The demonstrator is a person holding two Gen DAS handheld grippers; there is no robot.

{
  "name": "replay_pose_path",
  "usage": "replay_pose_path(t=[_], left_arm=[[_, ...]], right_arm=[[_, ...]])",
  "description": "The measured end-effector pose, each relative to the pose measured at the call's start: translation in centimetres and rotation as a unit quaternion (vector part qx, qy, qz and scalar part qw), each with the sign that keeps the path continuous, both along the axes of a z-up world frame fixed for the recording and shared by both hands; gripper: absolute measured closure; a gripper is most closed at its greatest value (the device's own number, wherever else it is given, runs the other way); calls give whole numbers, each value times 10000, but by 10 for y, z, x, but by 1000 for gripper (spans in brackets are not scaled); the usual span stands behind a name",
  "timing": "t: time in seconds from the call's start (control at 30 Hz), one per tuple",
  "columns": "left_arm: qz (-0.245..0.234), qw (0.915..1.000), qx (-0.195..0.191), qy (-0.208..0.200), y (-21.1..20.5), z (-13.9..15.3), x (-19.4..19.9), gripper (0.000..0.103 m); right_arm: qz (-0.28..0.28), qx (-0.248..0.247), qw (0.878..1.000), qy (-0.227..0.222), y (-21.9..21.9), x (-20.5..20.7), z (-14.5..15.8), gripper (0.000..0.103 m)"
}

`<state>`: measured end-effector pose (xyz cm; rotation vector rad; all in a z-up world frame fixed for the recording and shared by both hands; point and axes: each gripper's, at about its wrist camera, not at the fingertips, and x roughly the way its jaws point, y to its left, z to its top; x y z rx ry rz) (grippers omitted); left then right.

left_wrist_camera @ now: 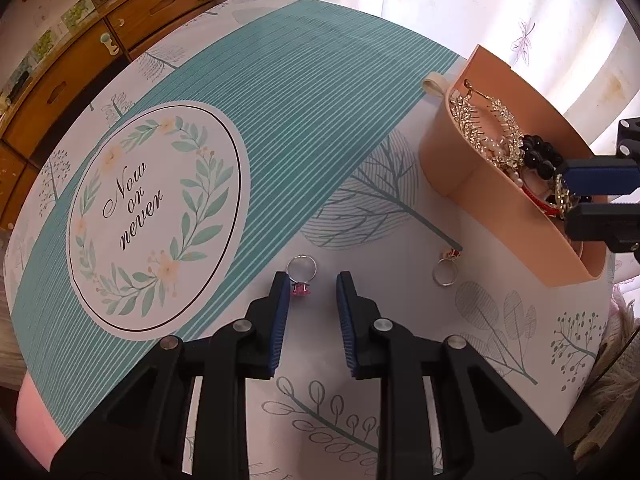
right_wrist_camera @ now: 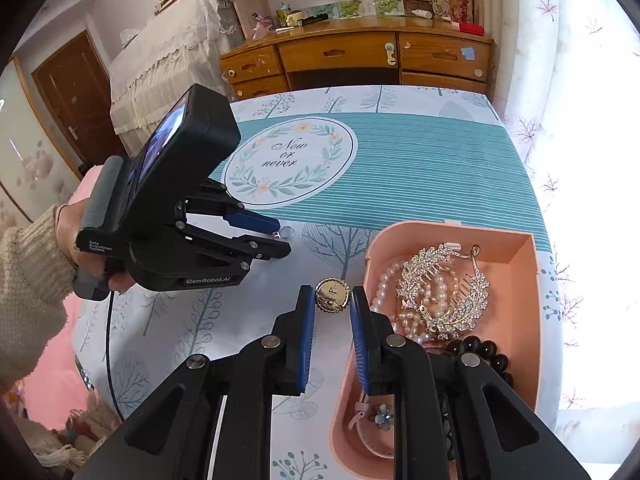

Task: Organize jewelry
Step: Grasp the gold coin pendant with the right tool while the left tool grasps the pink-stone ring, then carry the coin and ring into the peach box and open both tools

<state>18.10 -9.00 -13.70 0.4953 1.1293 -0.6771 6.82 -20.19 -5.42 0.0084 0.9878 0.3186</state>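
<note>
Silver ring [left_wrist_camera: 301, 273], pink stone toward gripper [left_wrist_camera: 312, 280]

The right gripper [left_wrist_camera: 568, 196] enters the left wrist view cut off by the frame's edge, its fingertips covering jewelry in the pink tray [left_wrist_camera: 448, 152]. In the right wrist view, the left gripper [right_wrist_camera: 282, 236] hides most of a ring [right_wrist_camera: 287, 233], and the tray's near end is hidden behind the right gripper's finger [right_wrist_camera: 362, 344].

Patterned tablecloth [left_wrist_camera: 320, 128] (teal-striped) bears pink tray [left_wrist_camera: 448, 152], two rings [left_wrist_camera: 301, 270].
</note>
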Motion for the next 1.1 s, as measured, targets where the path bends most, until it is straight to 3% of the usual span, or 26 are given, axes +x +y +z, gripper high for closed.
replay_pose_path(t=[0.1, 0.2, 0.4, 0.57, 0.87, 1.0, 1.1], left_arm=[[38, 10000, -17, 17, 1, 1, 0, 92], [95, 10000, -20, 8, 2, 0, 0, 95], [304, 9994, -140, -1, 7, 7, -4, 95], [357, 9982, -472, -139, 1, 39, -17, 95], [-29, 9938, -1047, -387, -60, 103, -60, 95], [-53, 9935, -1109, -244, -98, 102, -74, 95], [96, 9945, -1044, 21, -118, 86, -79, 95]], right_arm=[[-23, 38, 10000, -27, -3, -4, 4, 86], [-86, 63, 9999, -26, -8, -4, 4, 86], [-224, 99, 9997, -71, -14, -6, 6, 86], [-452, 121, 9987, -213, -28, -15, 18, 86], [-1240, 128, 9917, -326, -92, -44, 31, 86], [-1453, 172, 9889, -246, -113, -58, 24, 86], [-1515, 160, 9881, -201, -120, -65, 18, 86]])
